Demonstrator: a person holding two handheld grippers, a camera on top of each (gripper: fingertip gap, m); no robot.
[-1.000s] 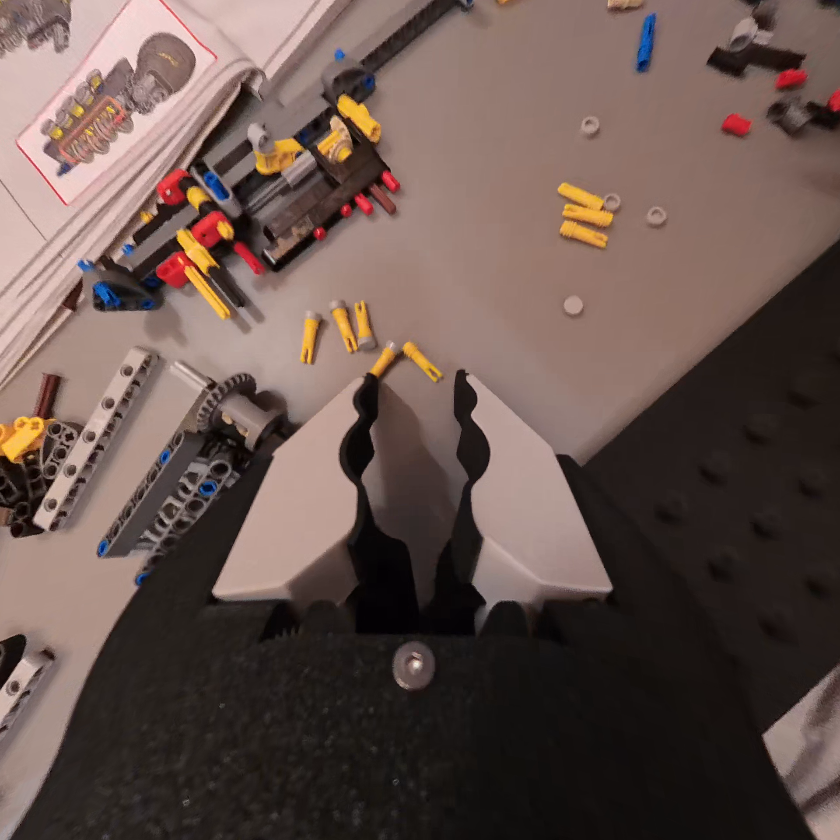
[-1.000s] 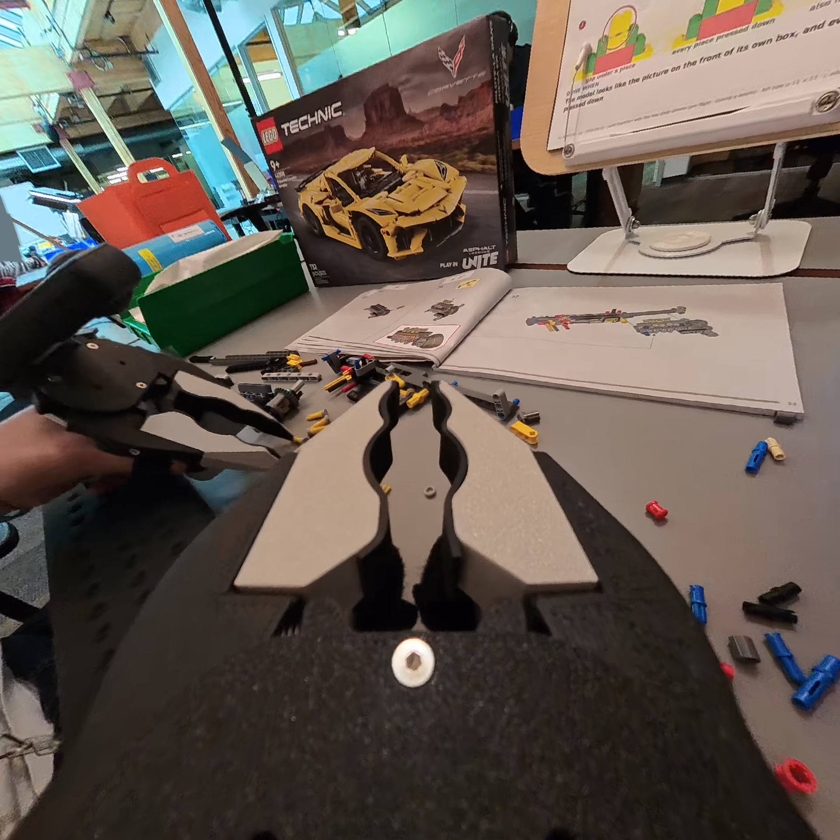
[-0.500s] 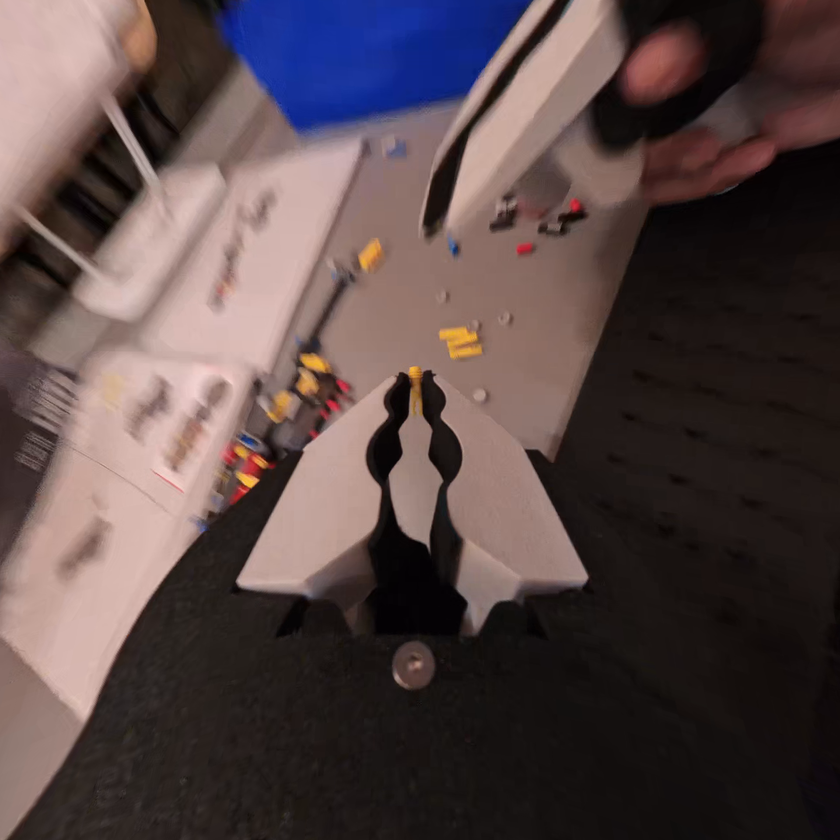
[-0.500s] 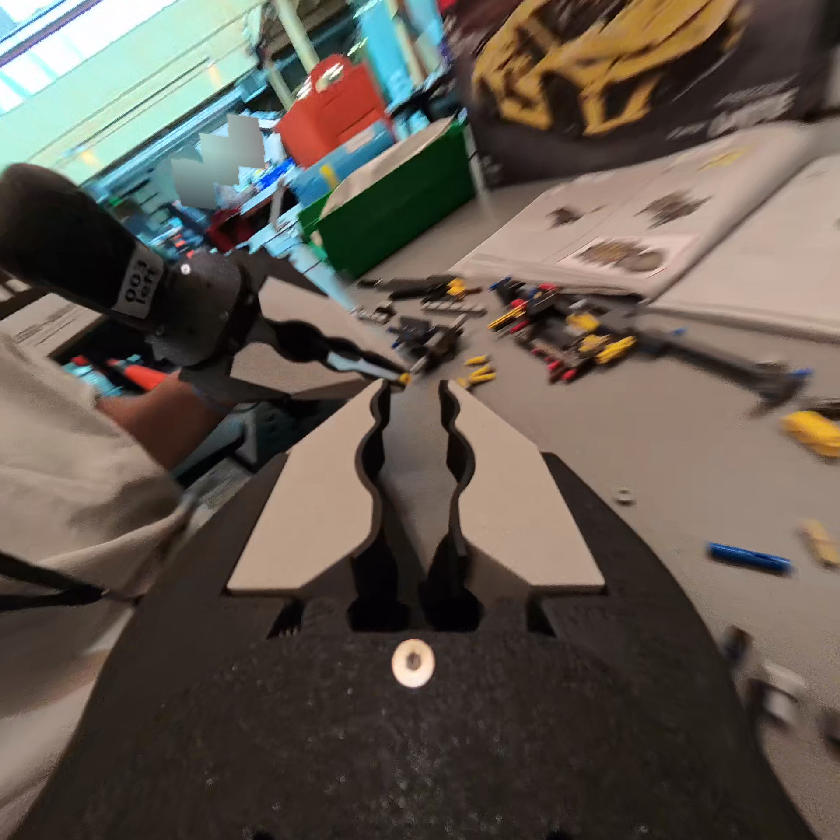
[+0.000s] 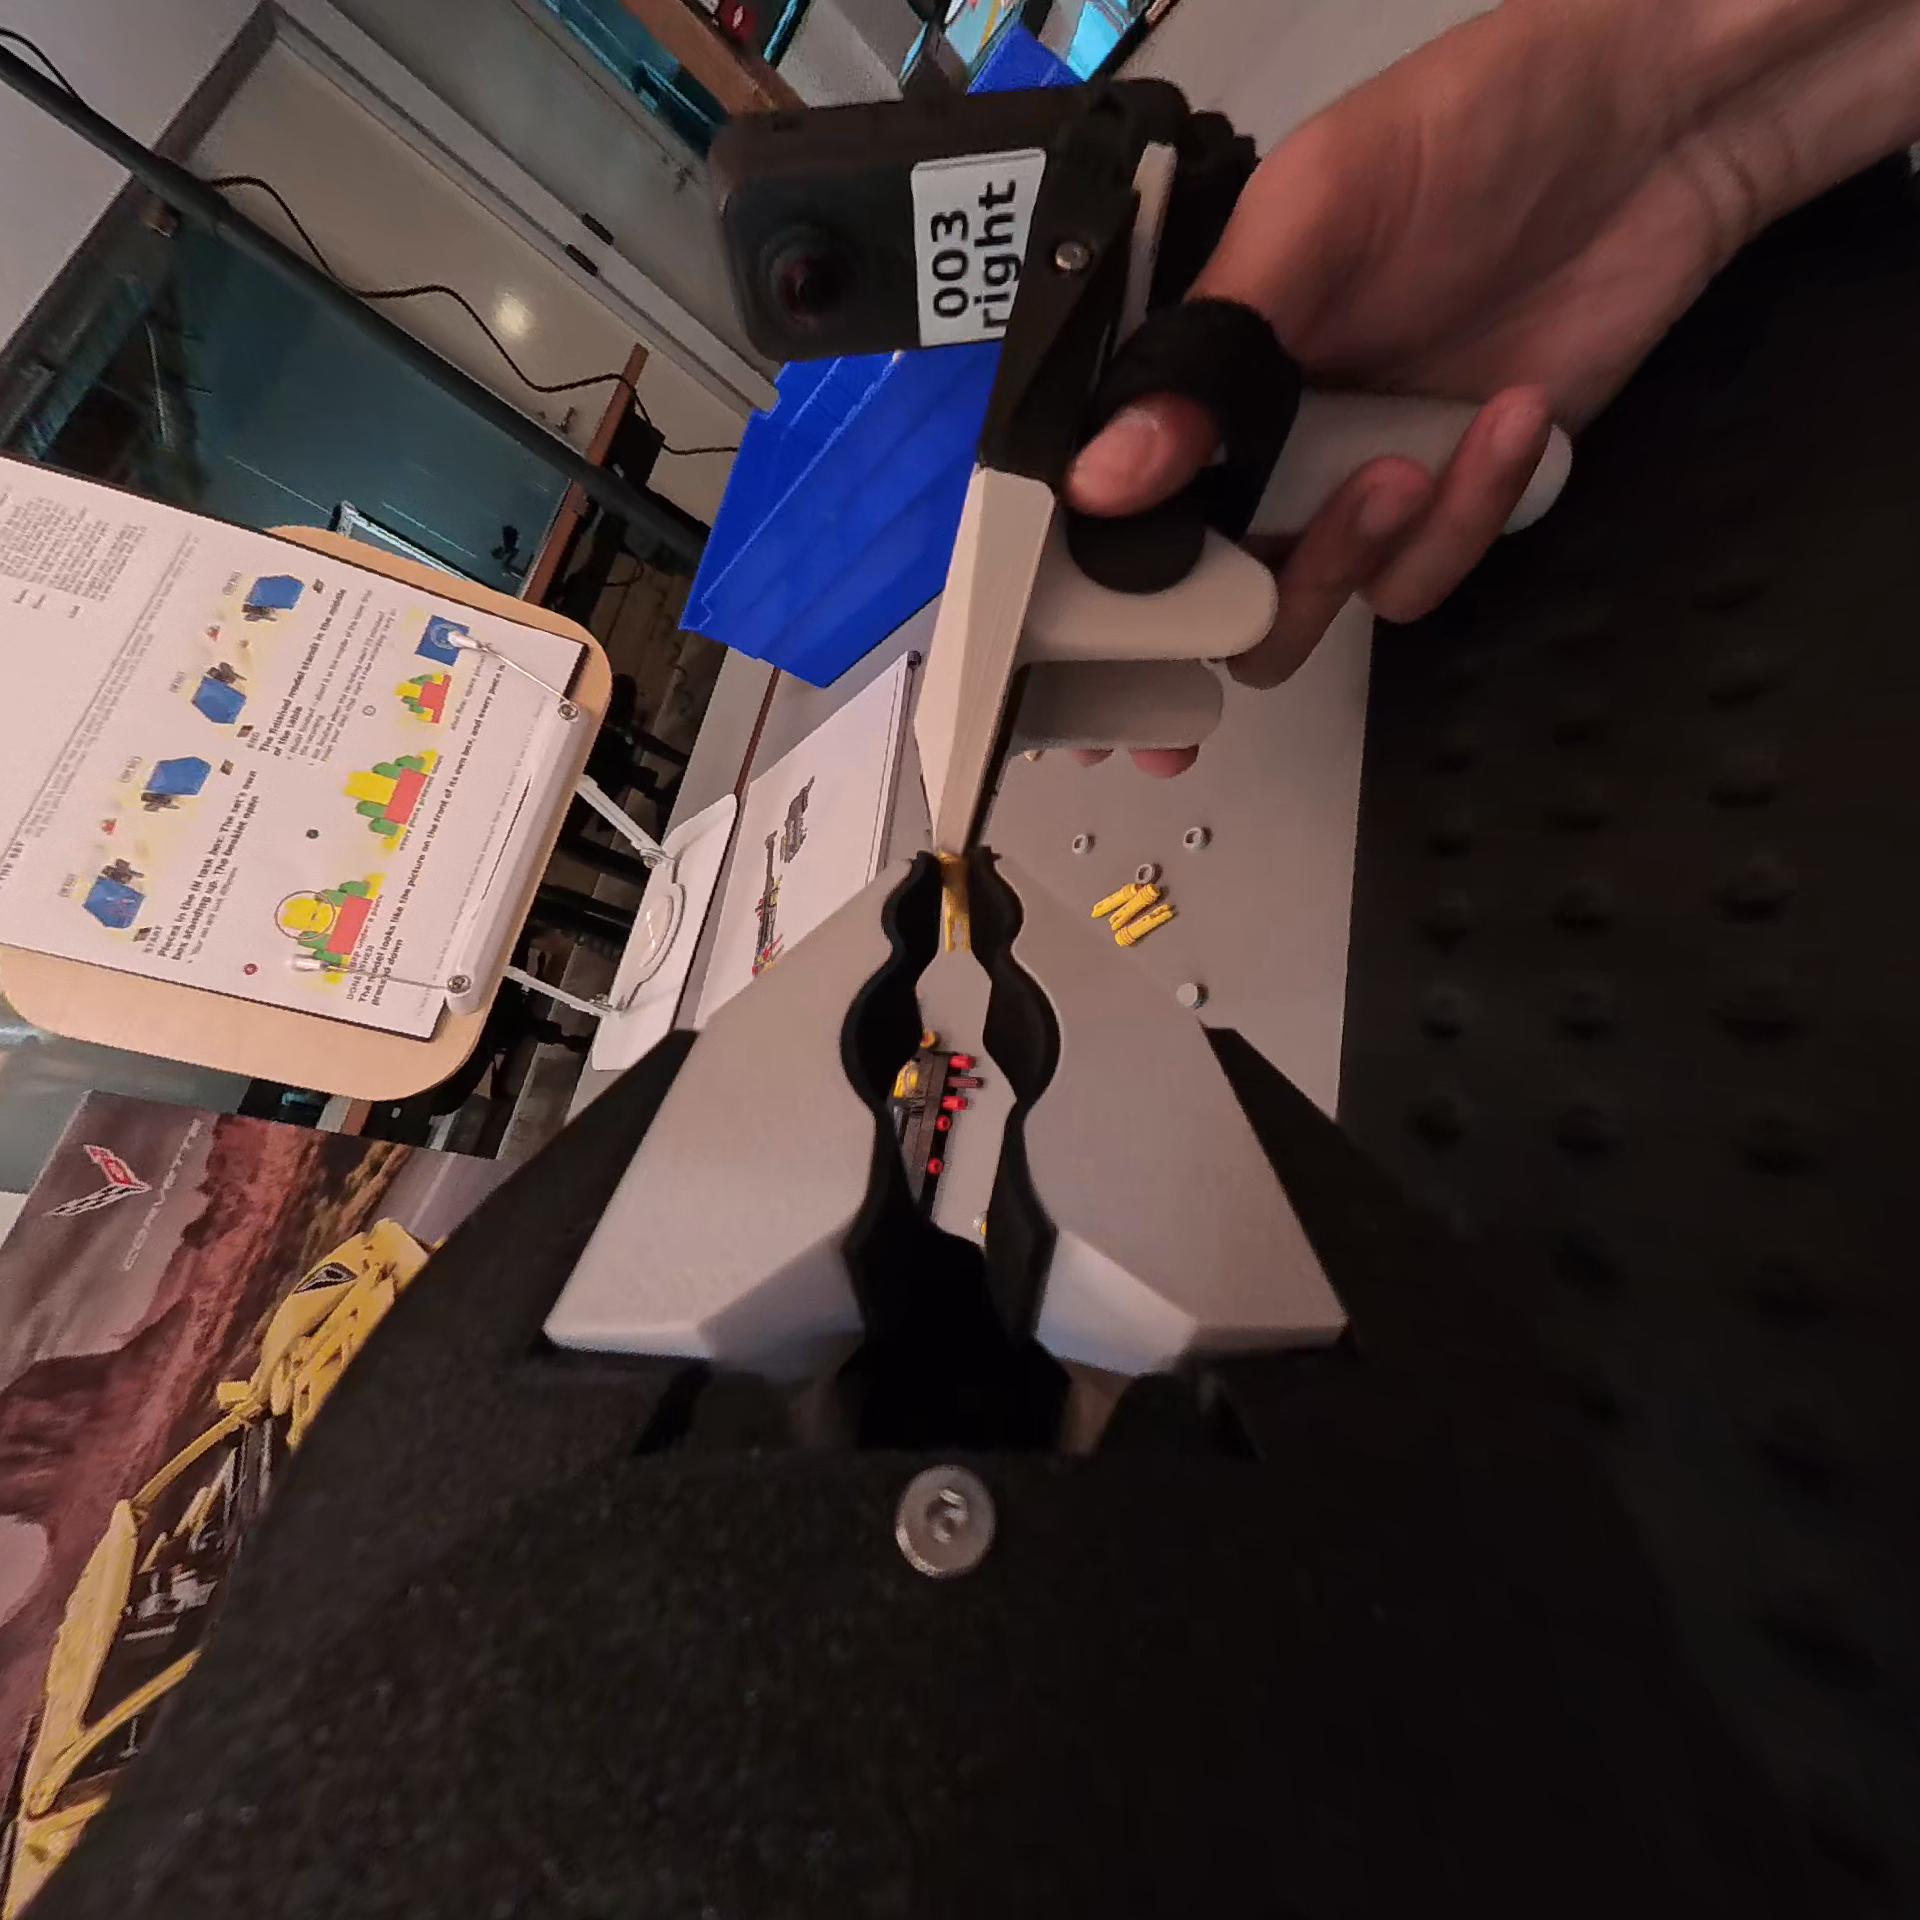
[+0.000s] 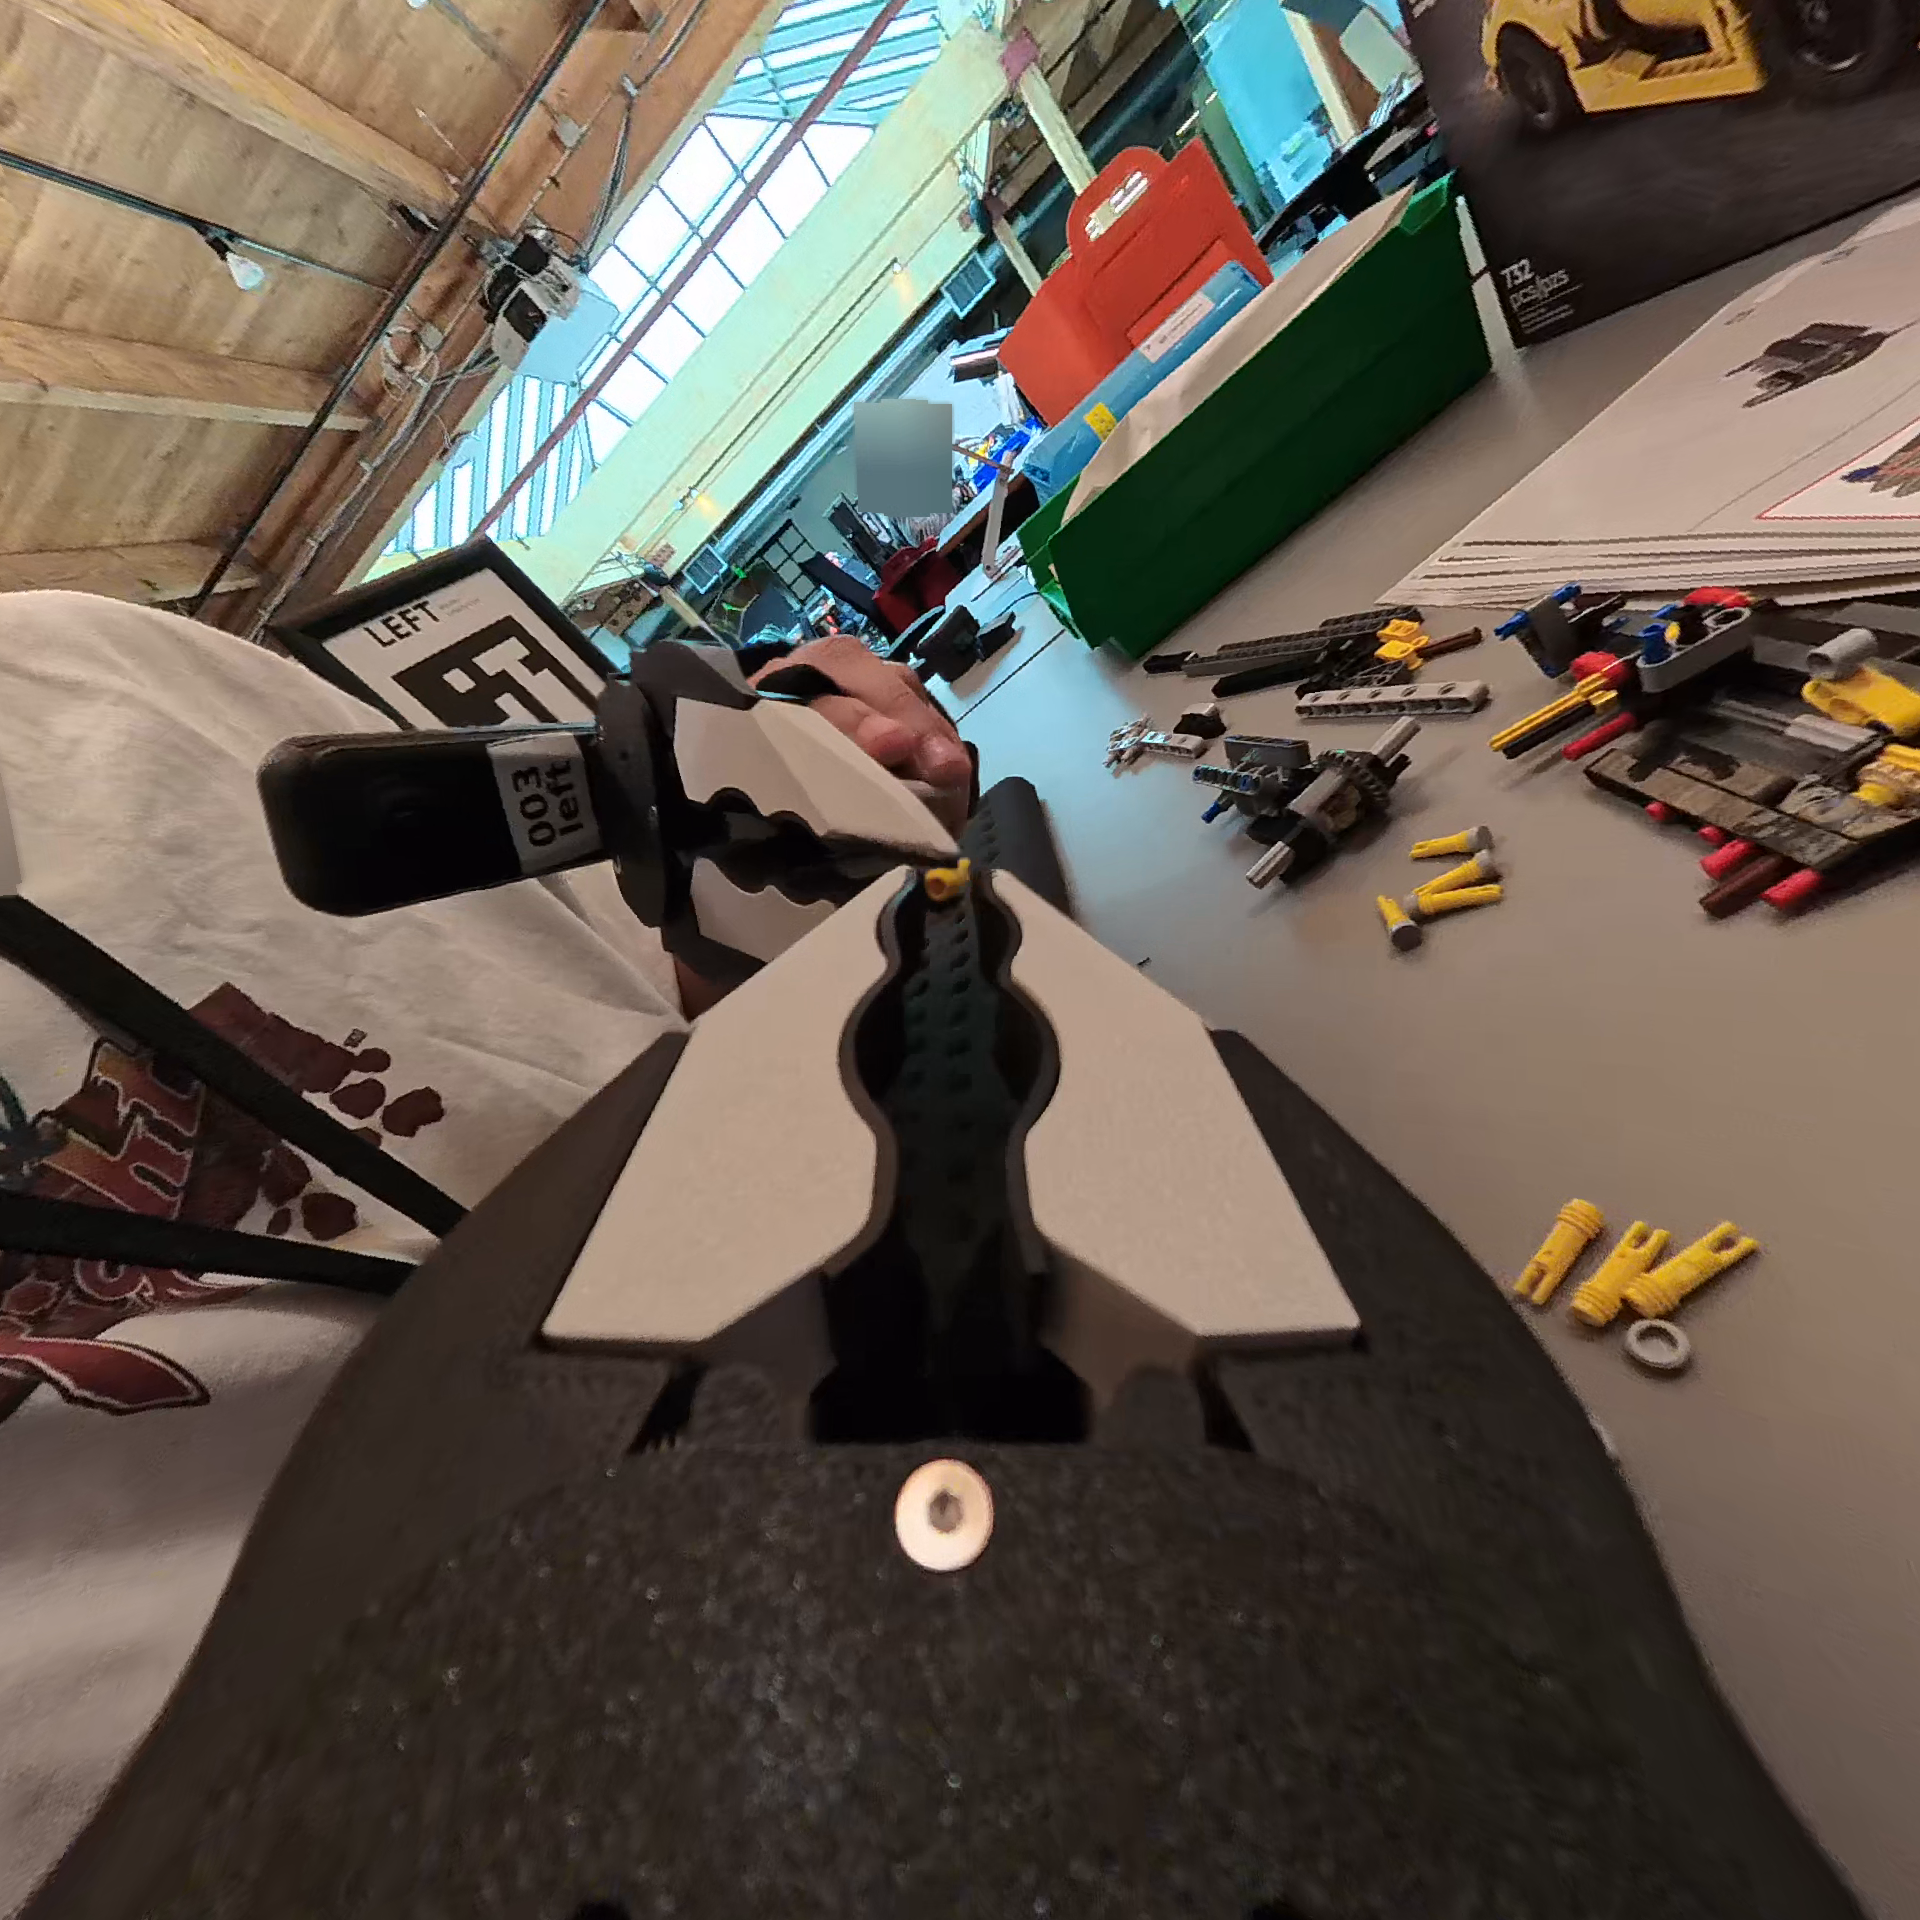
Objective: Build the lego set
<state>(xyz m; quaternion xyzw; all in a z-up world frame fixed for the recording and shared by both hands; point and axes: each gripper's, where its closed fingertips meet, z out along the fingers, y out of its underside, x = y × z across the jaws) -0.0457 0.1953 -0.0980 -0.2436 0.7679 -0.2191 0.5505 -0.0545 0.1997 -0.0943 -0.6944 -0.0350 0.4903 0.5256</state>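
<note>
The left gripper was clamped on a small yellow plastic peg, held up above the grey worktop. The right gripper met it tip to tip, its jaws parted around the peg's end. Three loose yellow pegs and a partly built black-and-yellow model lay on the worktop.

Left gripper jaws pinched shut, right gripper jaws parted, tips meeting
</note>
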